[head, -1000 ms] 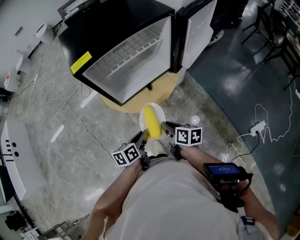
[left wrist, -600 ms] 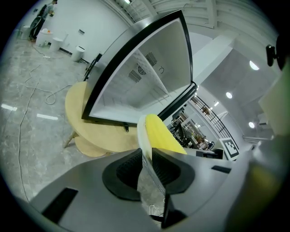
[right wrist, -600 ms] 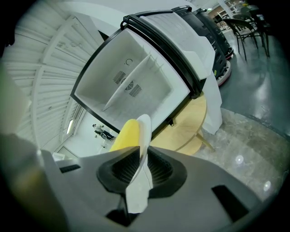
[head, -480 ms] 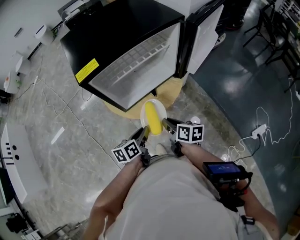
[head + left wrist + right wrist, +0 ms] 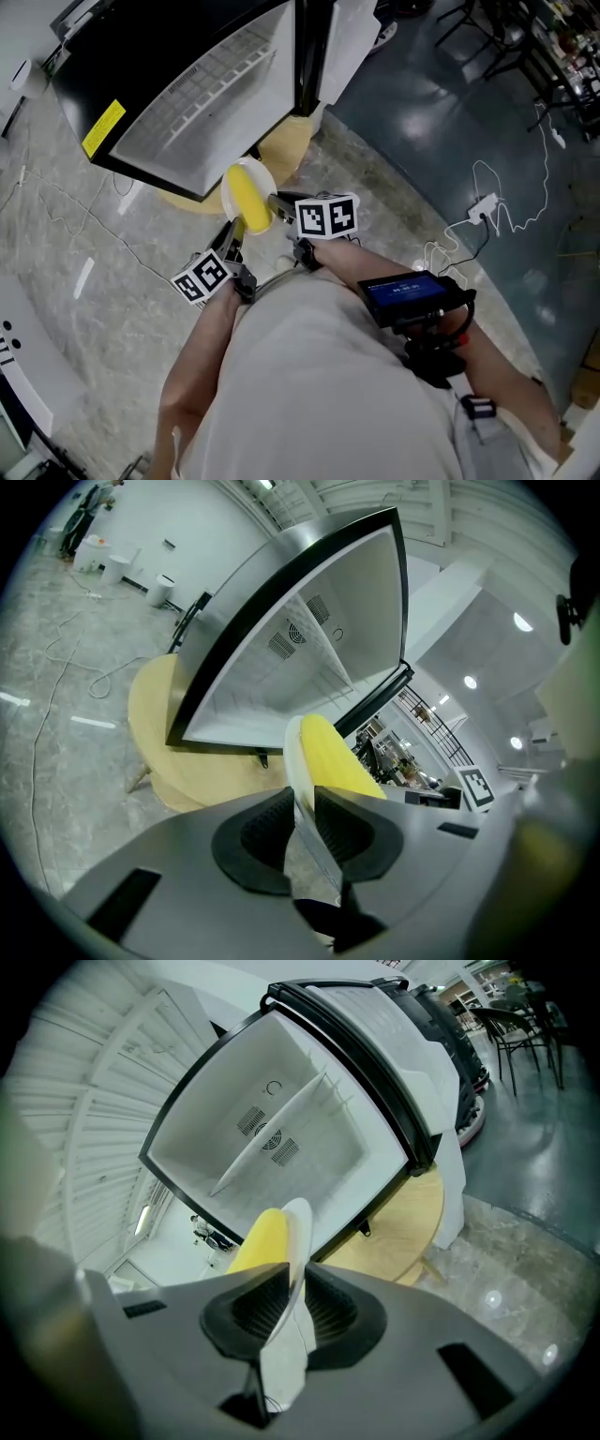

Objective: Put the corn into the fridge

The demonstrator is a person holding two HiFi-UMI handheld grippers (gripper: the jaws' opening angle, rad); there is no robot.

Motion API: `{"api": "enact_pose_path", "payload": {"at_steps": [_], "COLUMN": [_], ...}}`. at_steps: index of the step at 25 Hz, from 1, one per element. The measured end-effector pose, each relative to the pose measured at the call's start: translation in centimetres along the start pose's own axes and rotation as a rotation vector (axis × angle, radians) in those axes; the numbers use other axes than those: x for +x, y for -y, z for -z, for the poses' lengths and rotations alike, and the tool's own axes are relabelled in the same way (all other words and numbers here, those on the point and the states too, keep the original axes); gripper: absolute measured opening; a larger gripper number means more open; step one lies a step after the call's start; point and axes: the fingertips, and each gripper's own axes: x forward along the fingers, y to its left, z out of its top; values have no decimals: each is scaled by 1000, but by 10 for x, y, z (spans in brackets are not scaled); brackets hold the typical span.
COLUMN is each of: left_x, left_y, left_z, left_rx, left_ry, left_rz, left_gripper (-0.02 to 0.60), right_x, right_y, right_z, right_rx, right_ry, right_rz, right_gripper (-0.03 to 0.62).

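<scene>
A yellow corn cob [image 5: 249, 196] lies on a small white plate [image 5: 228, 187] held in the air in front of the open black fridge [image 5: 187, 94]. My left gripper [image 5: 234, 229] is shut on the plate's left rim [image 5: 292, 757], with the corn [image 5: 334, 761] just beyond its pads. My right gripper [image 5: 279, 204] is shut on the opposite rim [image 5: 296, 1232], and the corn [image 5: 262, 1237] shows to the left of it. The fridge's white inside, with a wire shelf [image 5: 272, 1133], faces both grippers. Its door [image 5: 343, 37] stands open at the right.
The fridge rests on a round wooden platform [image 5: 284, 150]. A power strip with a white cable [image 5: 487, 202] lies on the dark floor at the right. Chairs [image 5: 487, 37] stand at the back right. Loose cables [image 5: 56, 192] cross the marble floor on the left.
Both grippers have carried the plate with the corn closer to the fridge opening. The head view has swung, so the fridge now sits further up and left. Both grips are unchanged.
</scene>
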Motion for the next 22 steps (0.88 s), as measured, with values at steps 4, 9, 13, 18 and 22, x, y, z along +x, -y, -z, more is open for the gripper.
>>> {"api": "enact_pose_path", "payload": {"at_steps": [4,9,13,18,22], "left_x": [0,-1,-2,3,-6], "left_y": [-2,-1,-4,-3,-6], "left_z": [-3,-8,-9,-10,-8], "left_rx": [-10,-11,-12,-13,-2], "left_ry": [5,9,11,15,25], "left_rz": [4,4,-3,-2,-11], "left_gripper": [72,71,71,71,72], "right_x": [5,6,8,11,7], "right_y": [-3,-6,-7,-3,-12], "right_z": [-3,-6,-6,-10,-8], "right_rx": [-10,-20,-16,-6,-15], "right_ry": [-1,0,-4,-4,7], "right_rz": [1,2,-3,-7,-22], "right_gripper": [51,51,51,51,51]}}
